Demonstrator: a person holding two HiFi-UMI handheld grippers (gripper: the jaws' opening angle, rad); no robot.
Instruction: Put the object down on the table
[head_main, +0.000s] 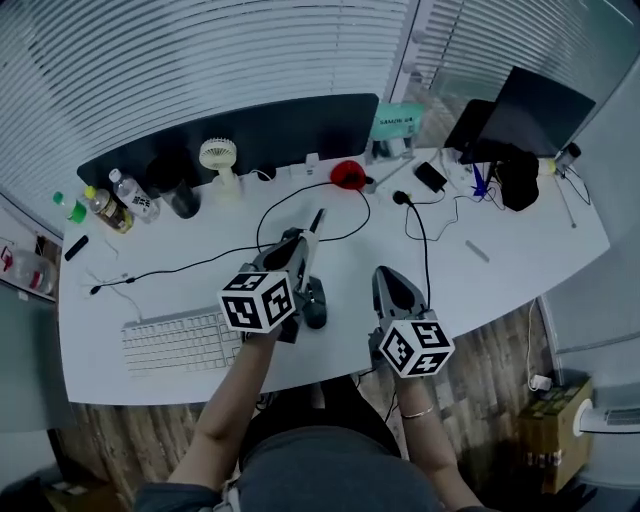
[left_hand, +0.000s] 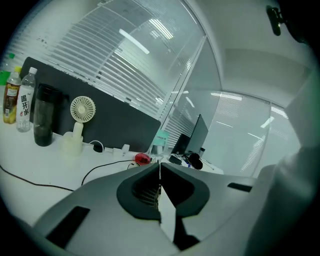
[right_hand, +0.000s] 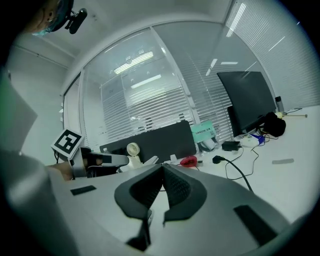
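My left gripper (head_main: 308, 240) hovers over the middle of the white table (head_main: 520, 260), jaws pressed together. A thin pale strip (head_main: 317, 221) sticks out past its tips toward the back. In the left gripper view the strip shows only as a fine line edge-on between the pads of the left gripper (left_hand: 160, 172). The right gripper (head_main: 388, 275) sits to the right near the table's front edge, shut with nothing between its pads. The right gripper view shows the right gripper (right_hand: 162, 175) with its jaws meeting, and the left gripper's marker cube (right_hand: 67, 142) off to the left.
A black mouse (head_main: 315, 303) lies just right of the left gripper, and a white keyboard (head_main: 180, 340) lies front left. A black cable (head_main: 418, 235) crosses the middle. A small fan (head_main: 218, 158), a red object (head_main: 347, 174), bottles (head_main: 110, 205) and a monitor (head_main: 535, 115) line the back.
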